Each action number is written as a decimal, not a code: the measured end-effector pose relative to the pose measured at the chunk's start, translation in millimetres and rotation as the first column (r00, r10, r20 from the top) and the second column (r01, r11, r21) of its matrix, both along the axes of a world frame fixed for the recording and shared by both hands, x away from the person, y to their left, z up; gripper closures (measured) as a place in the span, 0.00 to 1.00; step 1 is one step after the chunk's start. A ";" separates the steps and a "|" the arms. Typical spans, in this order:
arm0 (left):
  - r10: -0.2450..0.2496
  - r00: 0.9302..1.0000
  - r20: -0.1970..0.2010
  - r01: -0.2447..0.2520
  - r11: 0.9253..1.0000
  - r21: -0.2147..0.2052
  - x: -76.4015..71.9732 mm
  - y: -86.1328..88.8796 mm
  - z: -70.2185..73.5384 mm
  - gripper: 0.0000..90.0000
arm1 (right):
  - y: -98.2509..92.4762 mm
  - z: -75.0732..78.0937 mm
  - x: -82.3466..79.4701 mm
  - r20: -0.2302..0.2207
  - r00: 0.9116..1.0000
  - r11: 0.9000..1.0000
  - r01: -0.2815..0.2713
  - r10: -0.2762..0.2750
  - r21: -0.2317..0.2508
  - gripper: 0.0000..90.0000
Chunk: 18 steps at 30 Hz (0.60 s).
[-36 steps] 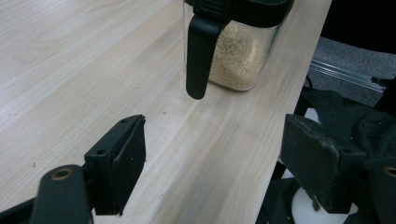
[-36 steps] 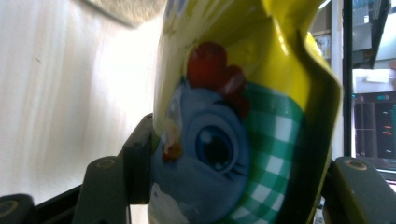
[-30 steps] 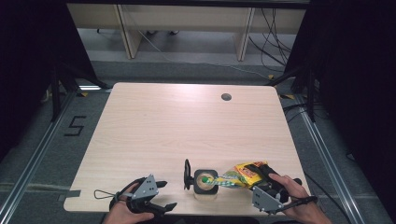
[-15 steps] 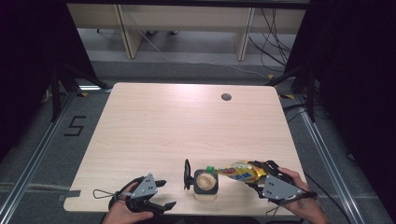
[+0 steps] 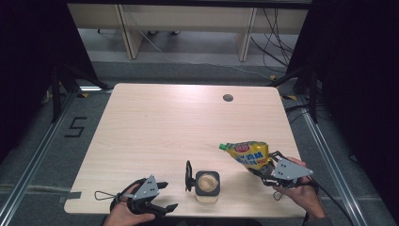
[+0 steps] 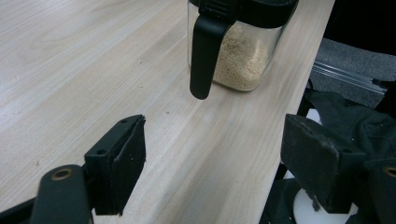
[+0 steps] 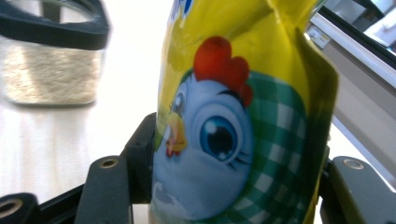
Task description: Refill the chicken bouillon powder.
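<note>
A yellow pouch (image 5: 249, 154) with a green spout and a cartoon chicken (image 7: 224, 140) is held above the table's right front, tilted with its spout up and to the left. My right gripper (image 5: 263, 170) is shut on its lower end. A clear jar (image 5: 207, 184) of beige granules with a black rim stands near the front edge, its black lid (image 5: 188, 175) swung up at its left. The jar (image 6: 243, 51) and its hanging black latch (image 6: 205, 51) lie ahead of my left gripper (image 6: 215, 168). That left gripper (image 5: 157, 200) stands open and holds nothing, left of the jar.
The light wooden table (image 5: 179, 127) has a round cable hole (image 5: 228, 98) at the back right. Dark cloth (image 6: 345, 112) and the table's front edge lie beside my left gripper. Floor rails (image 5: 28, 169) run along both sides.
My right gripper has swung the pouch away from over the jar, to the right, and turned it from lying flat to more upright. The left gripper has stayed put.
</note>
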<state>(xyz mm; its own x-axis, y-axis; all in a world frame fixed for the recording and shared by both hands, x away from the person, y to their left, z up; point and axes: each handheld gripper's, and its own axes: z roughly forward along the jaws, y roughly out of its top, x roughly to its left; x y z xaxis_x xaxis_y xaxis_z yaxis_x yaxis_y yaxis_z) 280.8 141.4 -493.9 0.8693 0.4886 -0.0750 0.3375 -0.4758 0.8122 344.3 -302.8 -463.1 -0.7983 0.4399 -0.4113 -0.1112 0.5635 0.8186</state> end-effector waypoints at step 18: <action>0.004 1.000 0.015 -0.004 1.000 -0.002 -0.8 0.3 0.4 0.25 | -12.4 -24.6 27.9 -0.105 0.994 0.993 0.048 -0.037 0.105 0.46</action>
<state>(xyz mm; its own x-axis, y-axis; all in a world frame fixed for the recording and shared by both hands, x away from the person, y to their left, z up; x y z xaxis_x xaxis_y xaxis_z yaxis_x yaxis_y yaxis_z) 280.0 141.7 -493.5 0.8682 0.4921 -0.0633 0.3275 -0.4725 0.8182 372.2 -315.2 -487.8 -0.8135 0.5113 -0.2773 -0.0017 0.4746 0.8802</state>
